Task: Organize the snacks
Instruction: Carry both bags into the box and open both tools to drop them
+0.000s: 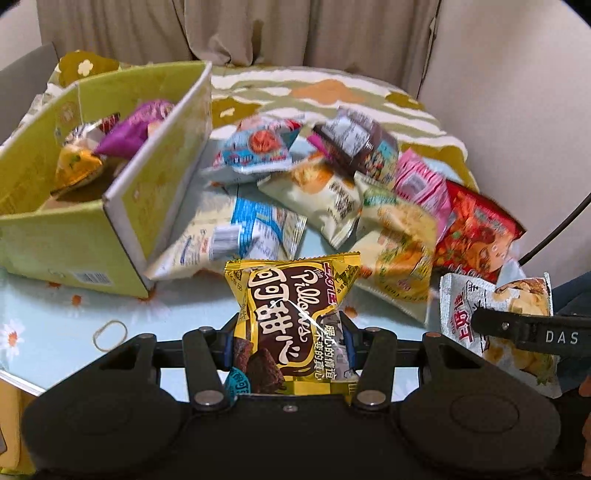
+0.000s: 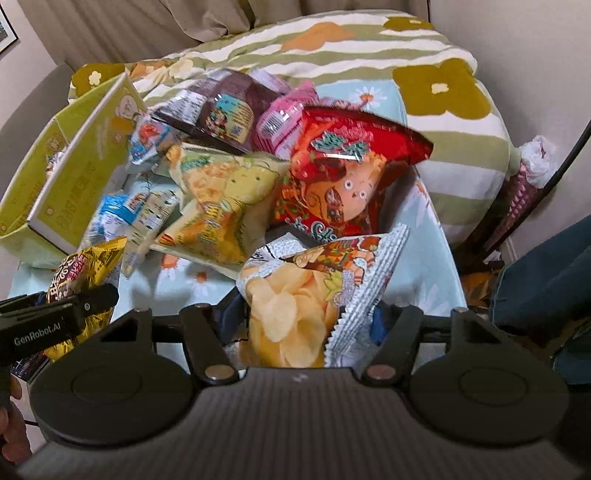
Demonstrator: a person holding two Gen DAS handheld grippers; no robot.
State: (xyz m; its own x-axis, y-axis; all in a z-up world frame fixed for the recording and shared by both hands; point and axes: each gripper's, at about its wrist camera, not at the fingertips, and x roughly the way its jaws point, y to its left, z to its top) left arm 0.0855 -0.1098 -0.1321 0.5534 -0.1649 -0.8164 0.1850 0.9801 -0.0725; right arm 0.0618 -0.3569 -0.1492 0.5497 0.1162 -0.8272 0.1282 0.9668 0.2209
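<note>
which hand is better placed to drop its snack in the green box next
Left. The left gripper holds the yellow cocoa pack and the green box lies on its side; the right gripper, holding the chip bag, sits farther away.

We see beige pleated curtains [image 1: 303, 33] hanging behind a plain off-white wall [image 1: 517, 92]. A pale blue daisy-print tablecloth [image 1: 44, 314] covers the table, with a striped green-and-white flowered blanket [image 2: 443, 110] bunched at its far side.

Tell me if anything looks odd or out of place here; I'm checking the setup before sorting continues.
One stray item: a rubber band lies loose on the tablecloth near the green box, not a snack. The box sits tilted, its far side propped on the blanket. No packet looks torn or spilled.
</note>
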